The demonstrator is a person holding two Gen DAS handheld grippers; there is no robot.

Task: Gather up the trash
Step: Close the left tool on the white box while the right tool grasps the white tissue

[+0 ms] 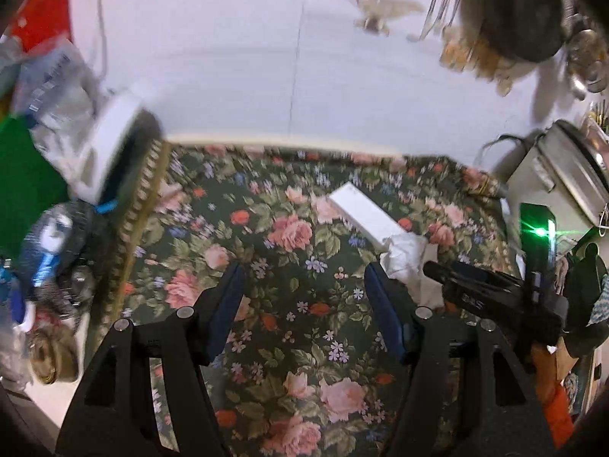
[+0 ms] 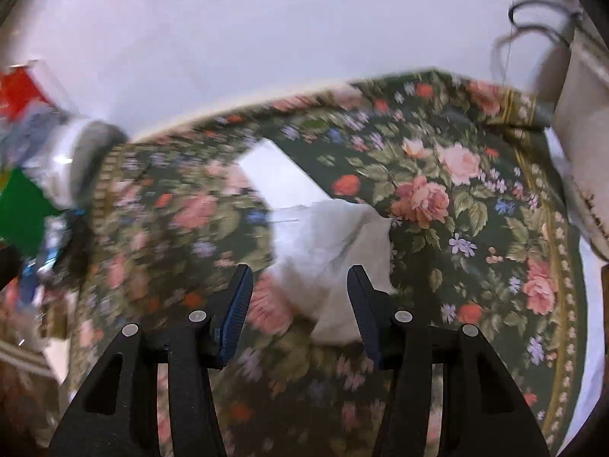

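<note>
A crumpled white tissue [image 2: 335, 251] lies on the floral tablecloth [image 2: 437, 198], touching one end of a flat white box [image 2: 281, 179]. My right gripper [image 2: 300, 282] hangs just over the tissue, jaws open; the tissue shows between and beyond its fingertips and the pads do not press on it. In the left wrist view the same tissue [image 1: 407, 255] and box [image 1: 361, 217] sit right of centre. My left gripper [image 1: 304, 278] is open over bare tablecloth [image 1: 289, 228], with nothing between its fingers. The right gripper's black body [image 1: 487, 289] reaches in beside the tissue.
A white bin [image 1: 114, 141] with plastic bags [image 1: 53, 87] and green and red packaging crowds the table's left edge. A rice cooker [image 1: 555, 179] stands at the right. A dark pot [image 1: 514, 11] and utensils [image 1: 441, 11] hang on the white wall behind.
</note>
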